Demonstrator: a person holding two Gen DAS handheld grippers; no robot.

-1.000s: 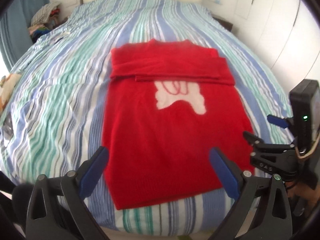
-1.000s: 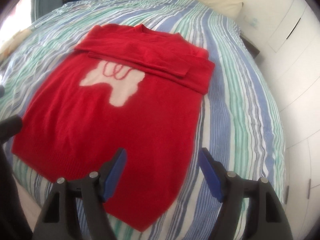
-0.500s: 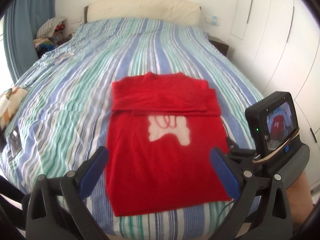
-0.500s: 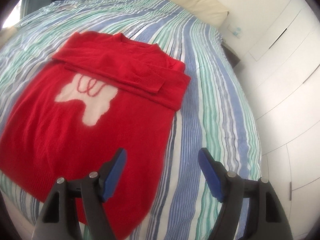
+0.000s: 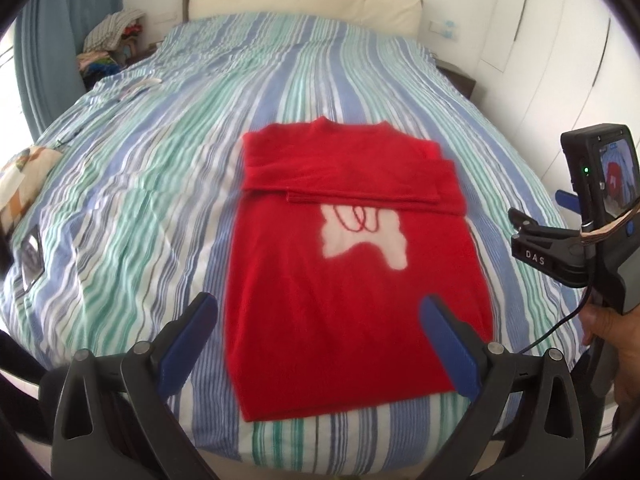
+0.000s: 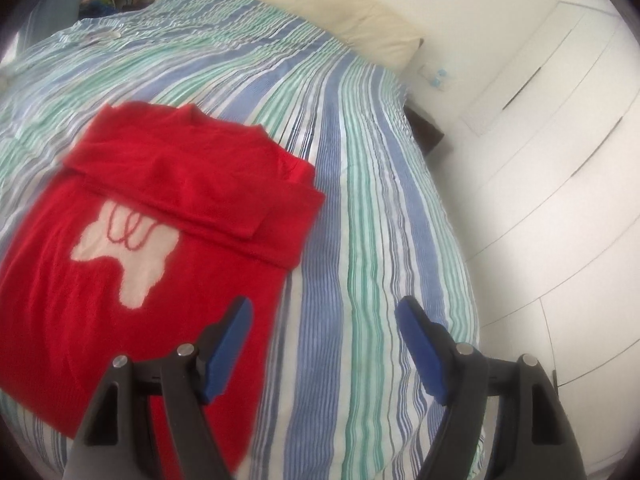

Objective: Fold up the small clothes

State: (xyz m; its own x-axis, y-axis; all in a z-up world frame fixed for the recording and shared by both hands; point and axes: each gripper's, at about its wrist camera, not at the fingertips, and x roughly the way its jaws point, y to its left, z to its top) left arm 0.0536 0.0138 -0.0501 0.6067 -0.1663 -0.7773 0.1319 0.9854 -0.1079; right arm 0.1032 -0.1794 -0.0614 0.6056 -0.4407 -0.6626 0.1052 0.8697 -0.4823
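Left wrist view: red sweater [image 5: 352, 280] lay flat on striped bed [image 5: 140, 184], sleeves folded; left gripper [image 5: 320, 344] and right gripper [image 6: 324, 344] jaws stood apart, empty.

The sweater [image 5: 352, 264] lies flat on the bed [image 5: 168, 184] near its foot edge, both sleeves folded across its chest. A pillow [image 5: 304, 4] lies along the head edge, and clothes [image 5: 108, 44] are piled beyond the far left corner.
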